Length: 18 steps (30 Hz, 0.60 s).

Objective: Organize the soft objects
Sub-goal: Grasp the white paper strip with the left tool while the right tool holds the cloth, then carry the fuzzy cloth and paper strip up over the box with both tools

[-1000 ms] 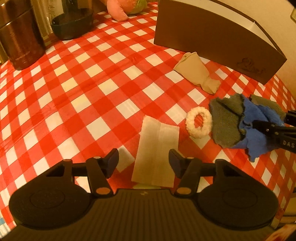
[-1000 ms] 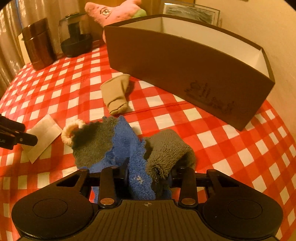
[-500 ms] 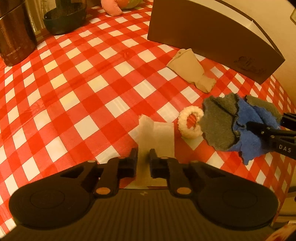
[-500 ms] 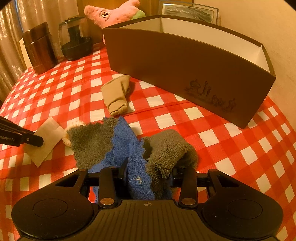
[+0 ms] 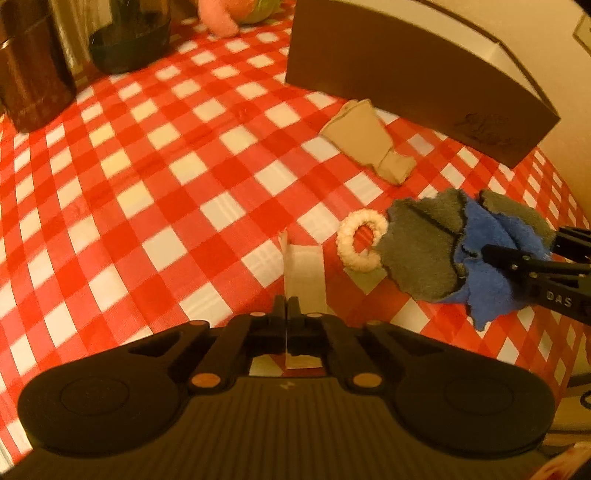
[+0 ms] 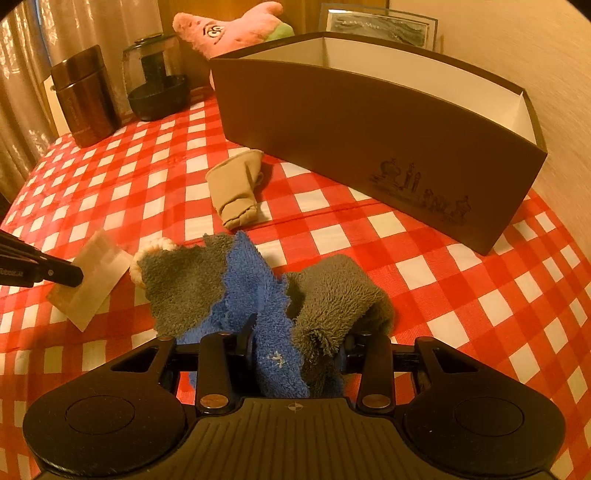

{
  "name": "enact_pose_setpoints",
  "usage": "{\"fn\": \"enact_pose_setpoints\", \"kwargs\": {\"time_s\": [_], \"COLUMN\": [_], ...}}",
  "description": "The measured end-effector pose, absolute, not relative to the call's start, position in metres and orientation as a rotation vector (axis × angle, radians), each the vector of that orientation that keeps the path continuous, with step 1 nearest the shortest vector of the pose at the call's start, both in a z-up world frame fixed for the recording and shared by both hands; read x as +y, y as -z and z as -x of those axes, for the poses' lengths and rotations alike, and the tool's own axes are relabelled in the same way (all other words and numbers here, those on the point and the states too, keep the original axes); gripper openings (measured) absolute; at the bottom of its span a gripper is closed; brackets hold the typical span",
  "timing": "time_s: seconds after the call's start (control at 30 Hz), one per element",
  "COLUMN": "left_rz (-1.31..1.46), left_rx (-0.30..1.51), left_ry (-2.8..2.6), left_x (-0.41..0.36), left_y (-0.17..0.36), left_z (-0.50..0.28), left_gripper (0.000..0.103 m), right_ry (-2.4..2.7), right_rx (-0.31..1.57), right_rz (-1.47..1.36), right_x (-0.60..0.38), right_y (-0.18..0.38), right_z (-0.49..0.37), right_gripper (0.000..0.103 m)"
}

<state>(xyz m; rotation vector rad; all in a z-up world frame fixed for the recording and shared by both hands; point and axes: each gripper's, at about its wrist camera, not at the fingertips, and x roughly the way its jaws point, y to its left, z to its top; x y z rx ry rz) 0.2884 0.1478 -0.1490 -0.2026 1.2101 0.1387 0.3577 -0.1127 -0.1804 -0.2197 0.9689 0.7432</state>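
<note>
My left gripper (image 5: 286,304) is shut on the near edge of a thin pale folded cloth (image 5: 304,275), whose edge stands up between the fingers; the same cloth (image 6: 90,280) and the left gripper (image 6: 75,275) show at the left of the right wrist view. My right gripper (image 6: 297,341) is shut on a fuzzy blue-and-grey sock (image 6: 255,291), bunched between its fingers; that sock (image 5: 443,254) hangs at the right of the left wrist view. A cream fuzzy ring (image 5: 362,240) lies beside the sock. A beige sock (image 6: 234,194) lies before the open brown box (image 6: 369,136).
The red-and-white checked tablecloth (image 5: 147,184) covers the table. A brown canister (image 6: 85,96), a dark bowl-shaped appliance (image 6: 159,92) and a pink plush toy (image 6: 229,29) stand at the far edge. A wall runs along the right side.
My left gripper went from wide open over the pale cloth to shut on it, pinching its edge upright. The right gripper kept still with the sock held.
</note>
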Motion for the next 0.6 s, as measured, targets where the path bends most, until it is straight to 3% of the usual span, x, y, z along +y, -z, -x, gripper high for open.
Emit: {"fn": "enact_pose_setpoints", "kwargs": {"time_s": [0.37,0.6], "left_rz": [0.198,0.192], "left_rx": [1.214,1.17], "left_ry": [-0.15,-0.162], "left_x": [0.14,0.142], "left_y": [0.157,0.136], "left_z": [-0.292,-0.281], "left_gripper": [0.0,0.0], "right_ry": [-0.74,-0.74], "right_rx": [0.971,0.946], "right_rz": [0.203,0.183], "right_x": [-0.118,-0.129], "right_y": [0.18,0.169], "right_z": [-0.357,-0.356], "right_gripper": [0.038,0.032]}}
